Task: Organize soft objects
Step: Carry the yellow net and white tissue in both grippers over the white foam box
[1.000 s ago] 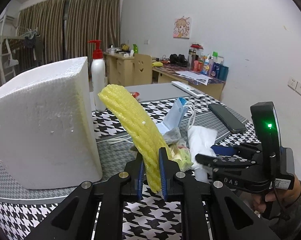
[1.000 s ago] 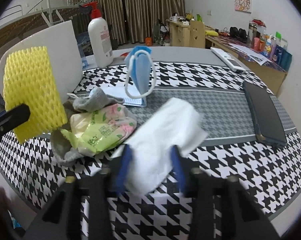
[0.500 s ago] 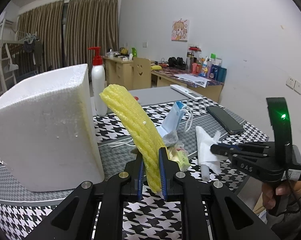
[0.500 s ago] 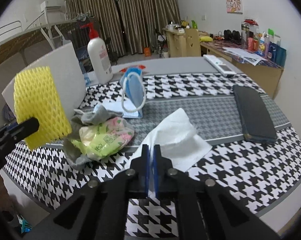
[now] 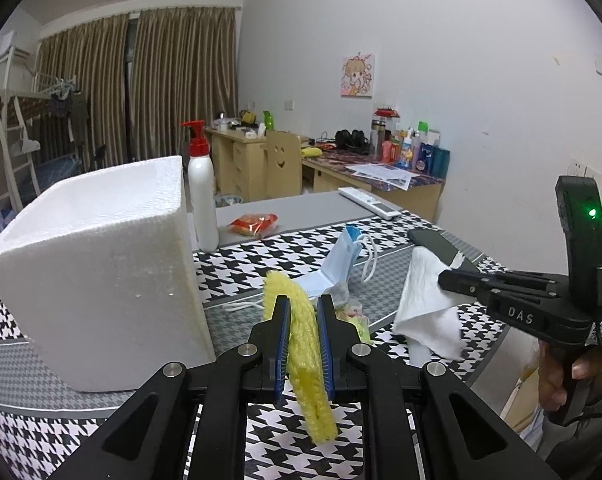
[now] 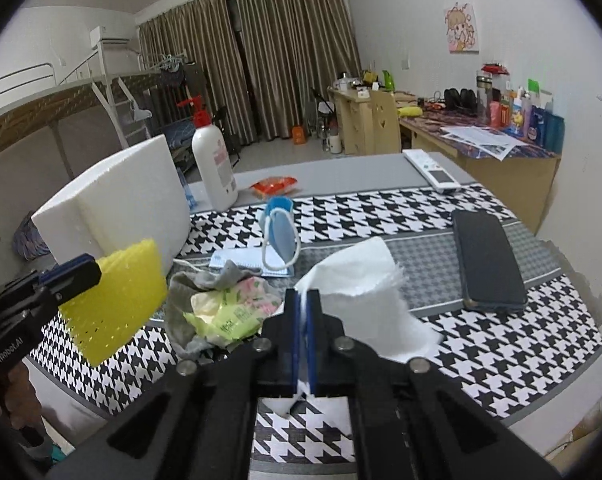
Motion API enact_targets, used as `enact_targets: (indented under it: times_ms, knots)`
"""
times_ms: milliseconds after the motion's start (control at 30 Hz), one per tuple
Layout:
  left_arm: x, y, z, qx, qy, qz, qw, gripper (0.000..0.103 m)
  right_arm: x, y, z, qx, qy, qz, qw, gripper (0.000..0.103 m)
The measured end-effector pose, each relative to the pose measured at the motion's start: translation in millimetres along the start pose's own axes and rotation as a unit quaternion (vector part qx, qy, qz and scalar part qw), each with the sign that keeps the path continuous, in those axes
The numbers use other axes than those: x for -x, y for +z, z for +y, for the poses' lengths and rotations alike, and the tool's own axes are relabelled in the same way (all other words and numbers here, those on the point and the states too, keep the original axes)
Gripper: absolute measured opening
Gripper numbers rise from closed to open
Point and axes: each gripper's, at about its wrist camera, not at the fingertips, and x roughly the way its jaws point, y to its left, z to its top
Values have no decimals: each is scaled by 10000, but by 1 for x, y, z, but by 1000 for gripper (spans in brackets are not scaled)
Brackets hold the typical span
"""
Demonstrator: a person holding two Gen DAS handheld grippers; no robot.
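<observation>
My left gripper (image 5: 303,308) is shut on a yellow foam net sleeve (image 5: 307,360), held above the table near the white foam box (image 5: 97,264); the sleeve also shows in the right wrist view (image 6: 113,300). My right gripper (image 6: 302,300) is shut on a white tissue (image 6: 365,284) and lifts it off the table; the tissue also shows in the left wrist view (image 5: 425,300). On the table lie a grey sock (image 6: 205,280), a green-pink tissue packet (image 6: 237,308) and a blue face mask (image 6: 279,236).
A white pump bottle (image 6: 215,168) stands behind the foam box (image 6: 117,204). A red snack packet (image 6: 275,184), a white remote (image 6: 431,170) and a black phone (image 6: 487,260) lie on the houndstooth table (image 6: 501,352). A cluttered desk (image 6: 481,136) stands at the back right.
My right gripper closed on the white tissue and raised it off the table. My left gripper, still holding the yellow sleeve, lifted and tilted, so the sleeve now hangs lower in its view.
</observation>
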Motion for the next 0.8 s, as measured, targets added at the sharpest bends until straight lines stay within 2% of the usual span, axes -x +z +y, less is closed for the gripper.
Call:
enact_targets:
  times_ms: [367,800]
  knots:
    - [10,0,2,-8,28,37,10000,10,16,9,3,-15,89,-304,9995,5]
    - [27,25,-2,-260,129,-212,9994,10,31,27,17,154,251,-605,9977,5]
